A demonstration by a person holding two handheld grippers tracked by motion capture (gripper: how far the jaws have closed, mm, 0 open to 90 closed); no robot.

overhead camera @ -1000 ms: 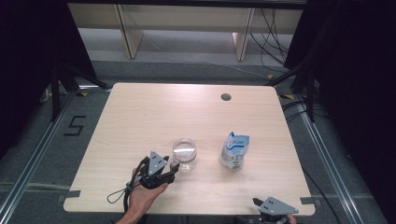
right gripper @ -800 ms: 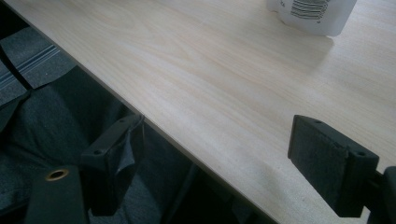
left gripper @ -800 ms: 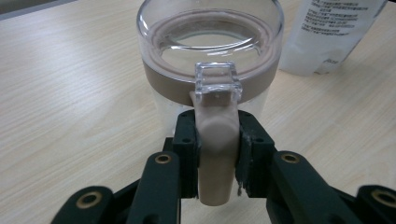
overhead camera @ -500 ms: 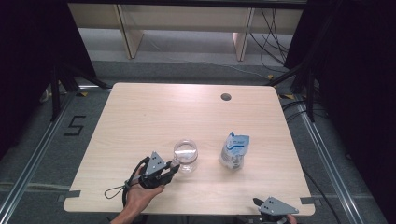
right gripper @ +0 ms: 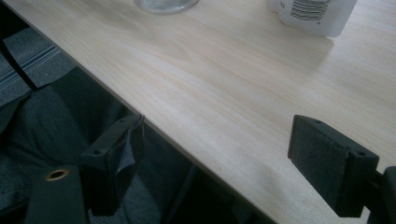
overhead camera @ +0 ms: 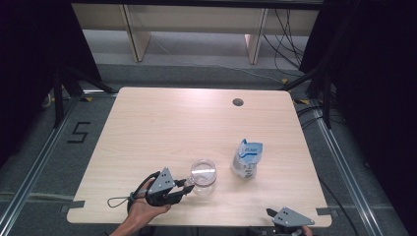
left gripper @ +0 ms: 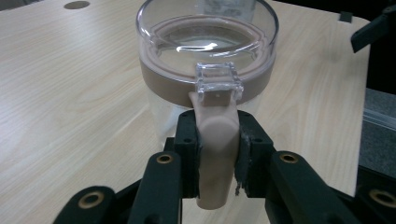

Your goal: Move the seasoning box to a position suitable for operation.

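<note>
On the pale wooden surface (overhead camera: 162, 123), a clear glass jar (overhead camera: 203, 175) with a tan ring under its transparent lid stands near the front edge, slightly left of centre. The left tongs (overhead camera: 188, 184) reach in from the jar's left, and their jaws have just been closing: in the left gripper view the two black pads (left gripper: 187, 140) now press on either side of the tan tab (left gripper: 215, 144) that hangs down from the lid's clear catch (left gripper: 218, 83), so the left tongs (left gripper: 215, 154) are clenched on that tab. A hand (overhead camera: 145, 209) holds them from the bottom edge, a looped cable trailing to its left. Just to the right of the jar, apart from it, stands a white and blue pouch (overhead camera: 246, 158); its front carries blue print too small to read. In the right gripper view the pouch's lower edge (right gripper: 310, 16) shows a black barcode with tiny digits that cannot be made out. The right tongs (overhead camera: 285, 221) sit at the front right edge of the surface, released, their jaws wide apart with nothing between them (right gripper: 233, 158). On the floor left of the surface a black "5" (overhead camera: 78, 132) is marked.
</note>
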